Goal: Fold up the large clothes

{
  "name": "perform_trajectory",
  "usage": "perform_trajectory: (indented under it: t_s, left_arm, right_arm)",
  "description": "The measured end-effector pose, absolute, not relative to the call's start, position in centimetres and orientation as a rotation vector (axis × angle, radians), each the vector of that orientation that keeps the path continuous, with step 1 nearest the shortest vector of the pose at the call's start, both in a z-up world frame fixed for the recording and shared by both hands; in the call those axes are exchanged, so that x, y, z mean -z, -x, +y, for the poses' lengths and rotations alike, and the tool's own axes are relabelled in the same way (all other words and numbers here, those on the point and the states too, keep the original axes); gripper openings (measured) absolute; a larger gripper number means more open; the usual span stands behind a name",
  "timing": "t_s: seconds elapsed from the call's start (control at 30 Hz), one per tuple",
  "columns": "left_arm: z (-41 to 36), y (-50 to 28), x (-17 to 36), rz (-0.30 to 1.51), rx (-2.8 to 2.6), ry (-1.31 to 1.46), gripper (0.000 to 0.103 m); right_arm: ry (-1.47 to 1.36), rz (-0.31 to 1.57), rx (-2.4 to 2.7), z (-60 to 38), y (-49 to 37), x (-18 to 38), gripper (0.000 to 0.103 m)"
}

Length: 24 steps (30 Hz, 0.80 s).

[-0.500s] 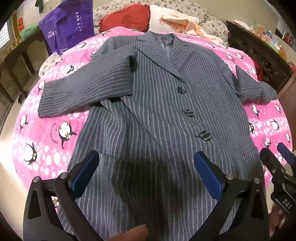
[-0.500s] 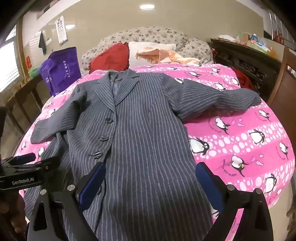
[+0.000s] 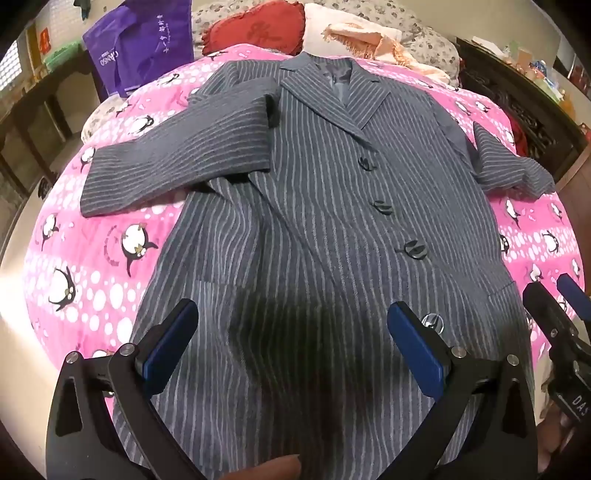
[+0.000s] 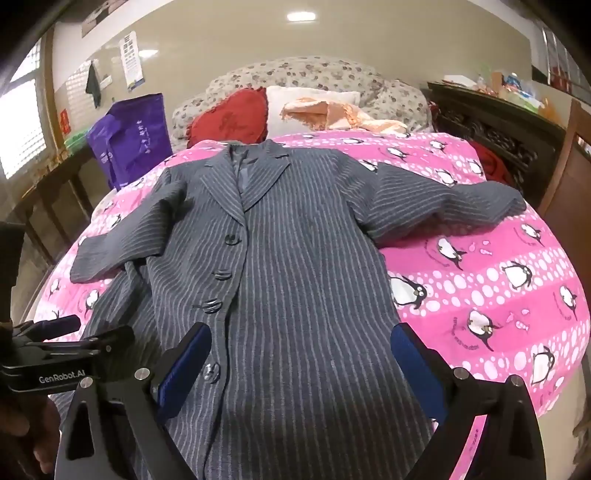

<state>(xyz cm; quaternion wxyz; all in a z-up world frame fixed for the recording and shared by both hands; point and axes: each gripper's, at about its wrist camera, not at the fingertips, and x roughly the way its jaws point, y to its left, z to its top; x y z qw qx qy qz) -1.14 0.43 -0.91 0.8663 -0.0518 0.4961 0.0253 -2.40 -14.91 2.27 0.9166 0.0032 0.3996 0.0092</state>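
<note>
We work over a bed covered by a pink penguin-print blanket [image 3: 92, 266], in a bedroom with a beige wall and a lit ceiling lamp [image 4: 301, 16].

Left gripper [image 3: 291, 347]: blue-padded jaws spread wide, nothing between them, hanging over the lower part of the coat. We cannot tell whether the tips touch the cloth. A fingertip shows at the bottom edge of the left wrist view.

Right gripper [image 4: 301, 365]: jaws likewise spread wide and empty, held over the lower front of the coat, just right of the button line. In the left wrist view it enters at the right edge, beside the coat's hem side.

Task item: a grey pinstriped coat [image 3: 332, 221] lies face up and buttoned along the middle of the bed, collar toward the pillows, hem toward us. Dark buttons [image 3: 415, 249] run down the front. The sleeve on the left of the views [image 3: 177, 162] stretches flat across the blanket; the other sleeve [image 4: 443, 203] reaches toward the right edge of the bed, its cuff somewhat bunched.

Further out: a red cushion [image 4: 231, 120] and a white pillow with a peach fringed cloth [image 4: 325, 110] at the headboard end, a floral bolster behind them, a purple bag [image 4: 129, 136] on the left, and a dark carved cabinet [image 4: 498, 129] on the right.
</note>
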Motion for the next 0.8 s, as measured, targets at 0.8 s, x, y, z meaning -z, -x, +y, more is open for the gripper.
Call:
perform_trajectory:
  t_s: [0.8]
  left_arm:
    - [-0.2, 0.8, 3.0, 1.083, -0.037, 0.109, 0.103]
  right_arm:
    - [0.015, 0.832, -0.014, -14.2, 2.4, -1.5, 0.097]
